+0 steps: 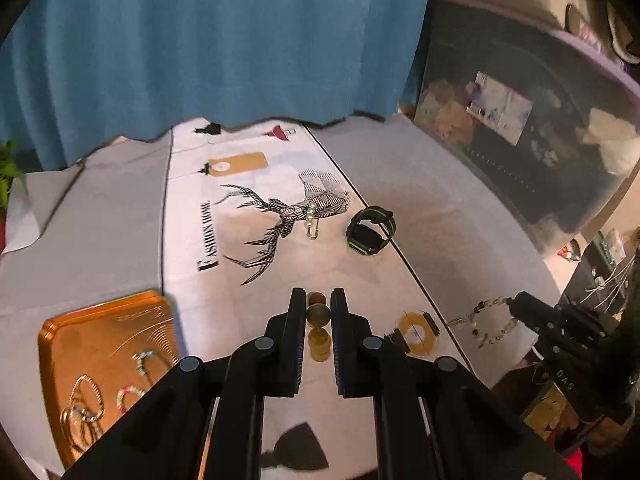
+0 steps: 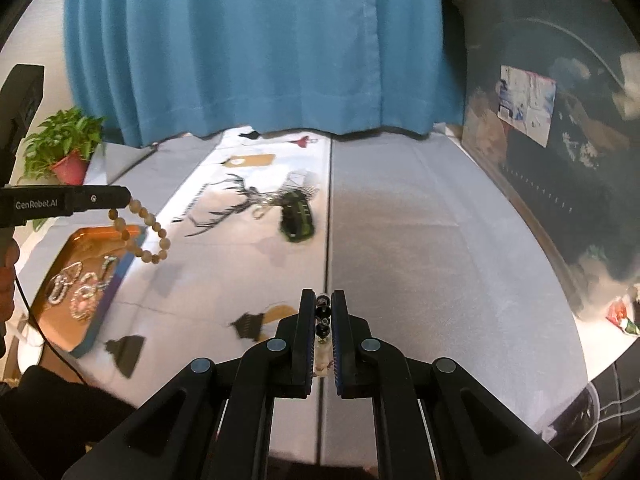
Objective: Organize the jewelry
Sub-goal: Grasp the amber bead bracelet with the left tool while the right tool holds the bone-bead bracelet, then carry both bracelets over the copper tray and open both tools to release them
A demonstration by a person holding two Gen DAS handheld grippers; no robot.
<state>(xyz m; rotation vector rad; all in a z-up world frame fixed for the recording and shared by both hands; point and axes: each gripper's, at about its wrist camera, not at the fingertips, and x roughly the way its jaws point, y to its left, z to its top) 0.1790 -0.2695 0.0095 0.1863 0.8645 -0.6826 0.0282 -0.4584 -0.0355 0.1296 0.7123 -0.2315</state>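
Both bracelets airborne, each pinched by just a few beads, so risk = slip or swing off mid-carry, or the loop snagging the tray rim on drop. Left gripper [image 1: 317, 312] clamped on wooden bead bracelet [image 2: 142, 232], round tan beads, loop dangling above orange tray [image 1: 100, 332] edge. Right gripper [image 2: 323, 314] clamped on dark/clear bead bracelet [image 1: 482, 322], mixed glassy beads, hanging off worktop [image 2: 400, 220] level at its right side. Tray already holds several rings & bracelets, so new pieces could tangle. Black/green watch [image 1: 370, 232] & pearl clip [image 1: 311, 220] lie loose on worktop, near each other
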